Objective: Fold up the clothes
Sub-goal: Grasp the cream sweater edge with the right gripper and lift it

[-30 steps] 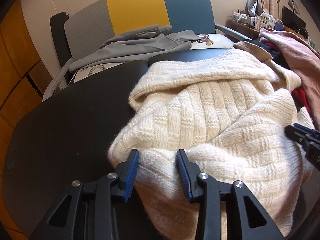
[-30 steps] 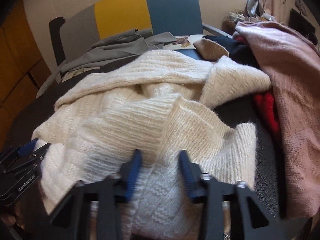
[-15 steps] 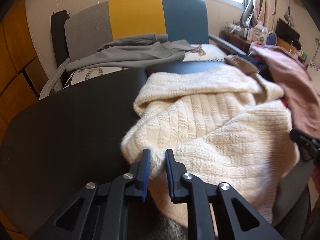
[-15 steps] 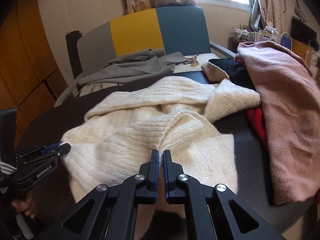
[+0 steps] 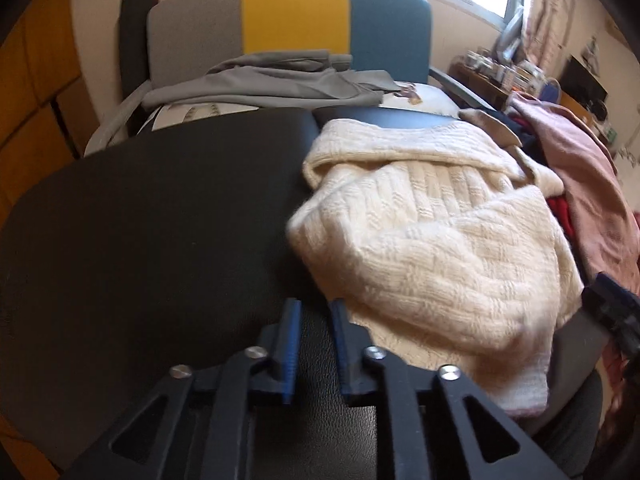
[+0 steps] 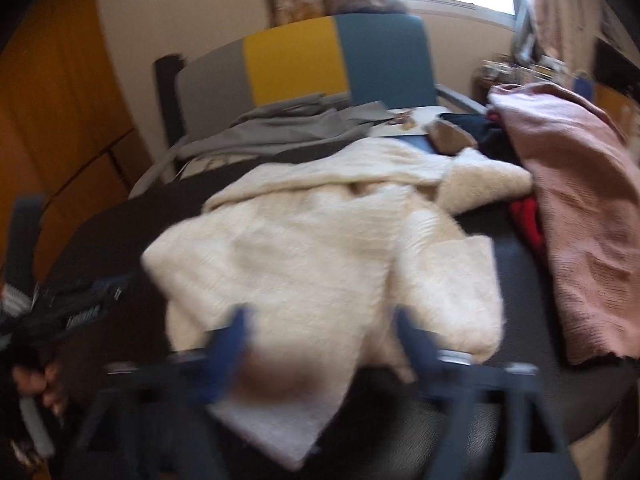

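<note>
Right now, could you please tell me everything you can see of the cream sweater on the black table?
The cream sweater is a thick, fuzzy knit with ribbed and basket-weave patterns. It lies rumpled and partly folded over itself on the black table, toward its right side, a corner hanging over the near edge. A pink garment lies just to its right. Neither gripper holds it: the left gripper is beside its near-left edge, and the right gripper stands open around its near edge.

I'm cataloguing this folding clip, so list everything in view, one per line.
cream sweater: one, cream knit, heaped on the table's right half
table: one, black, in front
pink garment: one, dusty pink, right of the sweater
red cloth: one, red, under the pink garment's edge
chair: one, grey, yellow and teal, behind the table
grey garment: one, grey, on the chair seat
left gripper: black with blue pads, slightly open, empty
right gripper: blurred, wide open over the sweater
</note>
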`<state>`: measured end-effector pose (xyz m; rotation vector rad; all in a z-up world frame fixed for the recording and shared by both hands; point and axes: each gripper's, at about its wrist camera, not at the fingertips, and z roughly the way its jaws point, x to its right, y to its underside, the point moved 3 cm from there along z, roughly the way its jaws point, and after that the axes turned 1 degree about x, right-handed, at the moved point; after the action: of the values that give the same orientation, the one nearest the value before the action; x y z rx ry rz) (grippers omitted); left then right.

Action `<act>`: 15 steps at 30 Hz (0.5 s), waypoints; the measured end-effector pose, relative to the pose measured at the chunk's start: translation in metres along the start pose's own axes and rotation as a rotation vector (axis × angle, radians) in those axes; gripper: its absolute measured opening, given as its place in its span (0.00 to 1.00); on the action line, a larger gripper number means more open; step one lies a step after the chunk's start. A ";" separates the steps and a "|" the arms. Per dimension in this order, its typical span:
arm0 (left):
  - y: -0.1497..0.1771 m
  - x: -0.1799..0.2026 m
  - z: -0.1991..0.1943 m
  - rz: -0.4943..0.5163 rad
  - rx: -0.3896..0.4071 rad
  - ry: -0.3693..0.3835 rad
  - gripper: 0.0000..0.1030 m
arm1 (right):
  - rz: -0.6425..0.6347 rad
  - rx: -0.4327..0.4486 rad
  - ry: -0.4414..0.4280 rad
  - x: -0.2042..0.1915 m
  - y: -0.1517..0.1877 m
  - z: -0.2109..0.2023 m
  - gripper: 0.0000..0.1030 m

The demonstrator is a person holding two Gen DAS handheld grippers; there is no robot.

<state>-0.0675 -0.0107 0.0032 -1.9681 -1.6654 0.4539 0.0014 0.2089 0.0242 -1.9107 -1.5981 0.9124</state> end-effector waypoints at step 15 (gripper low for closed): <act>0.005 -0.005 0.017 -0.069 -0.068 0.040 0.17 | -0.007 -0.197 0.011 0.005 -0.038 0.099 0.13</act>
<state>-0.0738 -0.0136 -0.0142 -1.9481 -1.7383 0.3341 -0.0972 0.2161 -0.0147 -2.0356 -1.7430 0.7637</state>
